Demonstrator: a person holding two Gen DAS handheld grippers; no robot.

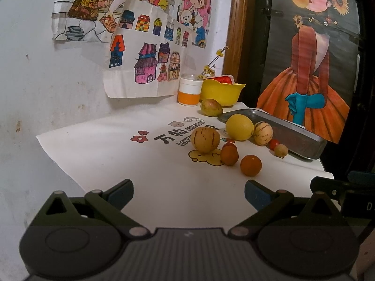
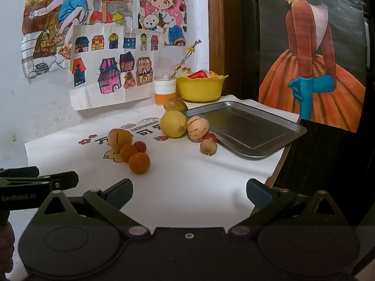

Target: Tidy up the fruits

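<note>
Both tongs are seen spread wide and empty: the left gripper (image 1: 189, 193) and the right gripper (image 2: 189, 192) are held low over the near edge of the white table cover (image 2: 187, 182), well short of the fruit.

The fruit lies loose on the cover, none yet in the metal tray (image 2: 290, 135) at the right. Nearest are two small oranges (image 2: 139, 162), touching, with a striped melon (image 2: 120, 138) and a small red tomato (image 2: 140, 146) close behind. Farther right, a lemon (image 2: 174, 123) and a second striped melon (image 2: 198, 128) sit against the tray's near-left corner, with another tomato (image 2: 210, 137) and a small brown round fruit (image 2: 208, 147) beside the rim. A greenish mango-like fruit (image 2: 175, 105) lies beyond.

Risks judged:
- All pieces are round; a nudge from one finger is likely to send them rolling, and the cover's near and right edges are unguarded.
- The oranges touch; closing on one may knock the other away.
- The tomatoes are soft and could be crushed by a hard squeeze.
- The tray's raised rim could be clipped by a carried fruit held too low.

Writing read: "GenRobot.AI" on the left gripper's body in the right view; on the cover, Chinese characters "万物" and partial Latin letters beginning "LOVE", the rest hidden by fruit.
</note>
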